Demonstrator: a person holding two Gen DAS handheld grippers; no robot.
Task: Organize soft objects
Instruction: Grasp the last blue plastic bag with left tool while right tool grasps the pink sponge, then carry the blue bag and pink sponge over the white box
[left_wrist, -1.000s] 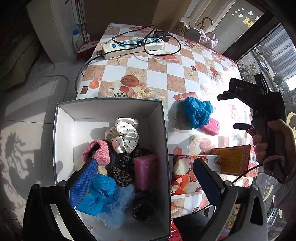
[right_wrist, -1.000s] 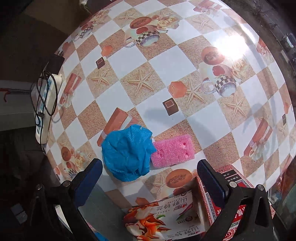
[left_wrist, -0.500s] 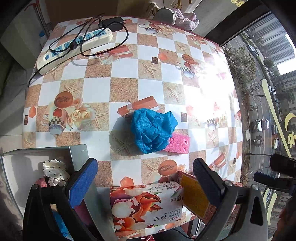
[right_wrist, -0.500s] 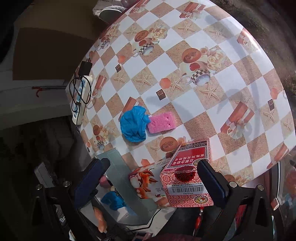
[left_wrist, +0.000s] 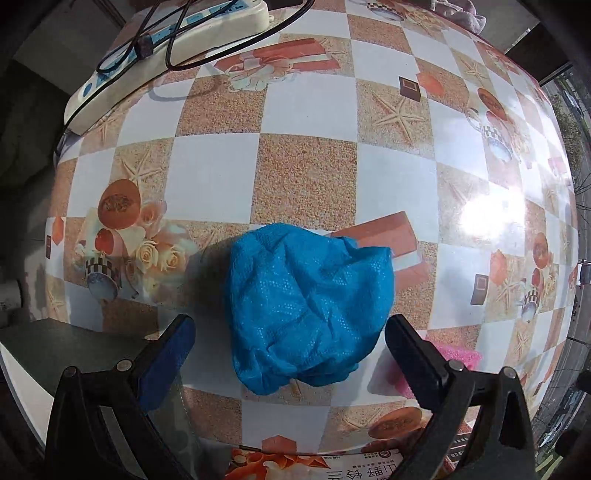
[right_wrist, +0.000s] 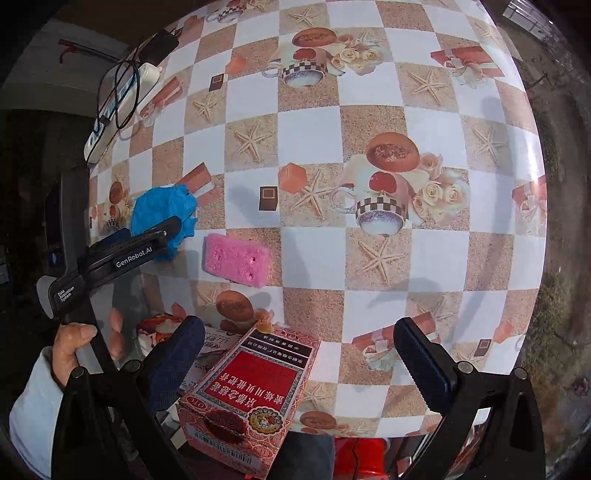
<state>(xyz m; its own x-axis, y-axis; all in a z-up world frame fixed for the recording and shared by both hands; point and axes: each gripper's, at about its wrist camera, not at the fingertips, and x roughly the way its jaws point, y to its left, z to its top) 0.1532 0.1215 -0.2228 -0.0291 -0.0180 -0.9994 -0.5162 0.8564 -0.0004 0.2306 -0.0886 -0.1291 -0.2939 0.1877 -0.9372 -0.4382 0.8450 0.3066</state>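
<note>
closer now, left tool (left_wrist: 290, 341) gapes empty around crumpled crinkly blue cloth (left_wrist: 308, 310).

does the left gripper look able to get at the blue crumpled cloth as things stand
Probably yes. The left gripper is open, its fingers flank the blue crumpled cloth, nothing between. The pink sponge lies beside it.

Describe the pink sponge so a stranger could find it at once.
On the checkered tablecloth, look near the front edge, beside the crumpled blue cloth. The pink sponge is the flat rectangular block with small holes.
</note>
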